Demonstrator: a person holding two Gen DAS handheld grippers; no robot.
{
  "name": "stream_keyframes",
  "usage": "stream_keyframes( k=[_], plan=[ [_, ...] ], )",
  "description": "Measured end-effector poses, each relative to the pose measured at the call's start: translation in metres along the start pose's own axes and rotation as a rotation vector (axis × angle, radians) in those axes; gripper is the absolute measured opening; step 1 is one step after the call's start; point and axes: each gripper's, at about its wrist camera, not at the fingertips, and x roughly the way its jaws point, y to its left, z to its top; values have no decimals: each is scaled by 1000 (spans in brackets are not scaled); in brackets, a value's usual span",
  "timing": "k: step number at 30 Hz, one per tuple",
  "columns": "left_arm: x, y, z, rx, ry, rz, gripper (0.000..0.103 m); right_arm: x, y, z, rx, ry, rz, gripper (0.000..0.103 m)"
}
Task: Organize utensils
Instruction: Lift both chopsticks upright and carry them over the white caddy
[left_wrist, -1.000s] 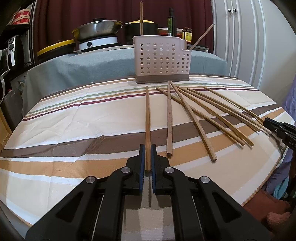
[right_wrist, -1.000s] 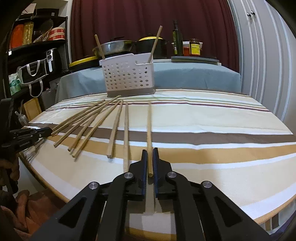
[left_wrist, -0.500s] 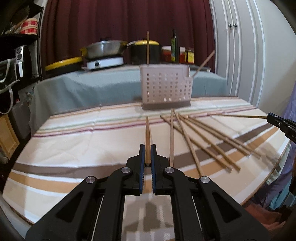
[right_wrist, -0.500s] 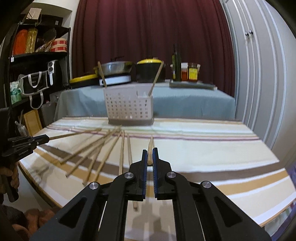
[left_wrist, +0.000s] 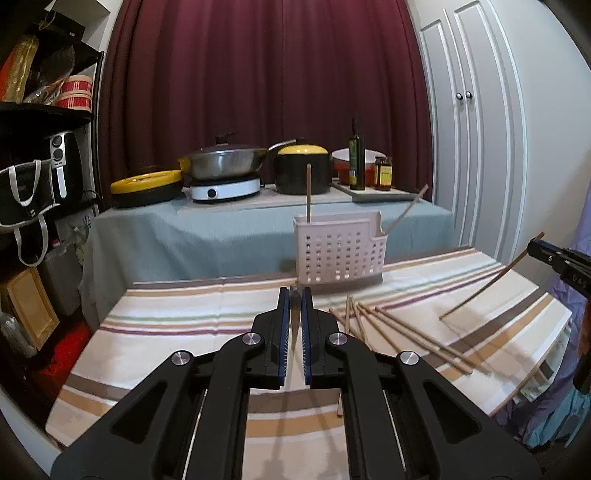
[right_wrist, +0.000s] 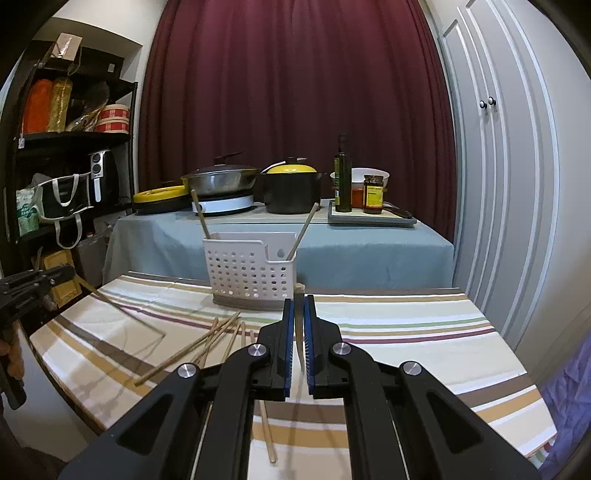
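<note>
From the left wrist camera, the left gripper (left_wrist: 294, 295) is raised above the striped tablecloth (left_wrist: 177, 332), its blue-padded jaws pinched onto a wooden chopstick (left_wrist: 294, 317) that points straight ahead, so little more than its tip shows between them. Beyond it stands the white perforated utensil holder (left_wrist: 340, 258), with one chopstick upright in its left end and another leaning out of the right end. A loose spread of chopsticks (left_wrist: 399, 332) lies on the cloth to the right of the jaws. At the far right edge the right gripper (left_wrist: 537, 246) comes into view, carrying its own chopstick (left_wrist: 487, 282), which slopes down towards the cloth; whether the low end touches the cloth is hard to tell from here.

From the right wrist camera, the right gripper (right_wrist: 299, 299) is also held off the table, clamped on that chopstick (right_wrist: 298, 325), whose end pokes just past the jaw tips. The holder (right_wrist: 251, 269) sits a little left of centre, ahead of the jaws. The loose chopsticks (right_wrist: 207, 343) lie fanned to the lower left, one running under the gripper body. At the left edge the left gripper (right_wrist: 70, 274) holds its chopstick (right_wrist: 122, 310) angled down over the cloth.
</note>
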Motion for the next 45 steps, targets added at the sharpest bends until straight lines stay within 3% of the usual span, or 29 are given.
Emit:
stream_keyframes(
  k=[22,31,37,45],
  plan=[
    [60,14,55,-26,-2,34,7,69,-15,45,-3,-37,-6,7],
    [77,14,73,-68,2,-27,7,75,-14,63,14,-52,30,7],
    [79,7,105,-72,-46,-81,7,76,-10,89,20,-98,81,7],
    [81,-11,157,-39,-167,-117,7,84,-1,136,15,-201,146,7]
  ],
)
